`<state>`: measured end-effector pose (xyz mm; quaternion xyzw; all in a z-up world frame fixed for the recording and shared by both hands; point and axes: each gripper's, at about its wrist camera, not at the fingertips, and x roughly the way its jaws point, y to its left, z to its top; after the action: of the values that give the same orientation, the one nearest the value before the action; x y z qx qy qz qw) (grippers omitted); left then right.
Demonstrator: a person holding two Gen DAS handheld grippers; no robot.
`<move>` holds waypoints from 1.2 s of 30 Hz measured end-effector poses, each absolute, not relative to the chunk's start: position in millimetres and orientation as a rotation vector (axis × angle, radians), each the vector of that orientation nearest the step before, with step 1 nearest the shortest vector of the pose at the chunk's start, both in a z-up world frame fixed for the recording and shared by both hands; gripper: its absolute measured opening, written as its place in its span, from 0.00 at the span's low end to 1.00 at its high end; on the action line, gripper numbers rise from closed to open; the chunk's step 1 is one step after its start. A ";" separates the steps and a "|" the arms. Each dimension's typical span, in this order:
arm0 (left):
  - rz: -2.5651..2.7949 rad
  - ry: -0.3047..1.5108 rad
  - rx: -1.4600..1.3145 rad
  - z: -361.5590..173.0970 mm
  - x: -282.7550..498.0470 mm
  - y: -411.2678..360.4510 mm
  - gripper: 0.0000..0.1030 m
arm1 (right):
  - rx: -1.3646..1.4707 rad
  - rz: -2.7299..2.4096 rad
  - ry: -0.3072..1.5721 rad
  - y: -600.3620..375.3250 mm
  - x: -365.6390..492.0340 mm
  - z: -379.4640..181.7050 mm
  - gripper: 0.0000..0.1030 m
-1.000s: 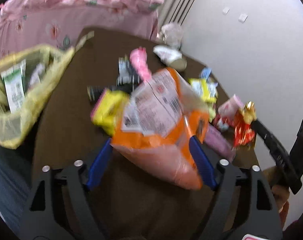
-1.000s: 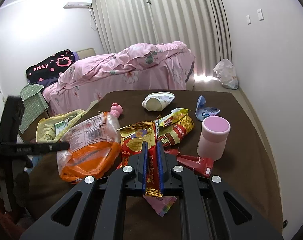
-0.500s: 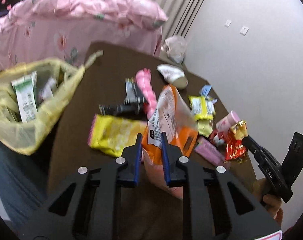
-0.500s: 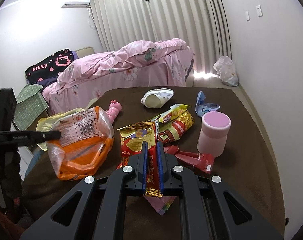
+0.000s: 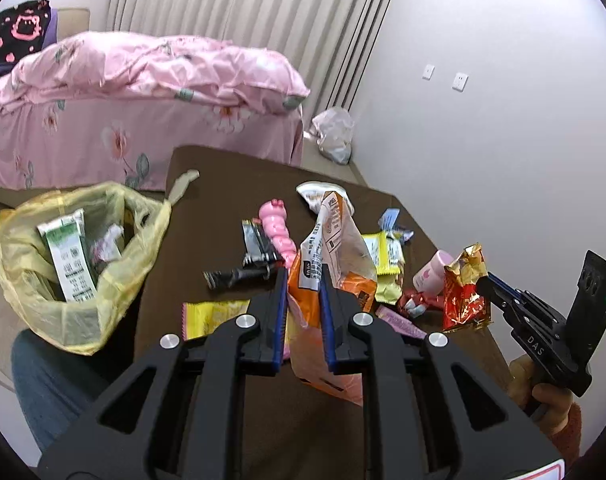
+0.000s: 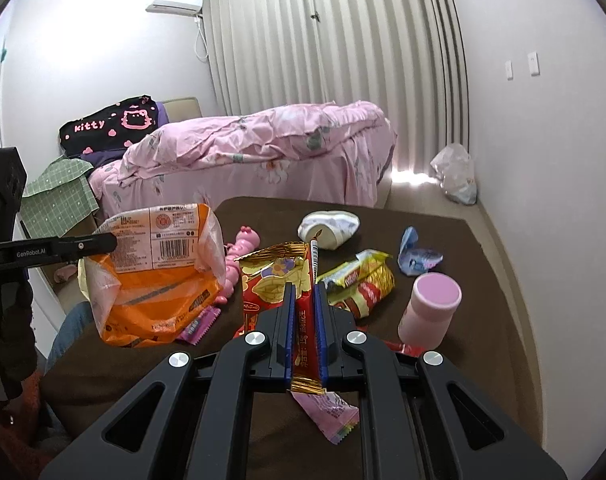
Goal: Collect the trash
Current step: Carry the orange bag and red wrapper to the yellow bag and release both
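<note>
Orange crinkly plastic snack bag (image 5: 329,276) is pinched in the left tongs (image 5: 302,292), and the two blue pads are closing the last little bit on its thin edge. The bag hangs up off the brown cloth surface (image 5: 223,216), with its long side going up and down and its see-through bottom drooping below the pads.

Over on the right, the right tongs (image 6: 303,320) are squeezed narrow on a long red and gold candy wrapper (image 6: 309,300). This wrapper points straight ahead along the pads, and a bigger red and gold foil bag (image 6: 269,280) seems to be held up with it.

The place where the trash goes is the thin yellow plastic bag (image 5: 43,300) with its mouth open. It sits off to the left of the left tongs, just past the edge of the surface (some wrappers are already inside it). So the left hand is much closer to it than the right hand. I think the orange bag should go in first, with a swing to the left and then a drop, long side down.

Lots more trash lies ahead of both tongs: a pink round jar (image 6: 431,308), a blue crumpled wrapper (image 6: 415,256), a yellow noodle packet (image 6: 363,280) and a pink bumpy worm toy (image 5: 277,228).
</note>
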<state>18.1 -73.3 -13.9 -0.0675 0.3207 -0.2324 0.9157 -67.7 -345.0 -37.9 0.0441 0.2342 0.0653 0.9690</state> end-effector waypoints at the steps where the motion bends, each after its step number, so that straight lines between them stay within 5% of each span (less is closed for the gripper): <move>1: -0.478 0.654 -0.140 -11.7 17.2 -72.0 0.13 | 0.083 0.134 0.469 -343.2 -68.2 -34.9 0.10; 20: -0.052 0.402 -0.120 39.3 29.2 47.0 0.13 | 0.000 0.410 0.431 -248.7 -7.3 29.6 0.10; 36: 0.146 0.803 -0.108 -114.1 141.0 91.2 0.14 | -0.197 0.612 0.633 -123.2 143.2 0.7 0.09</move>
<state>141.0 91.2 -114.1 -0.0523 0.3901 0.0708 0.9165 143.2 -123.2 0.7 -0.0950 0.3060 0.2957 0.9000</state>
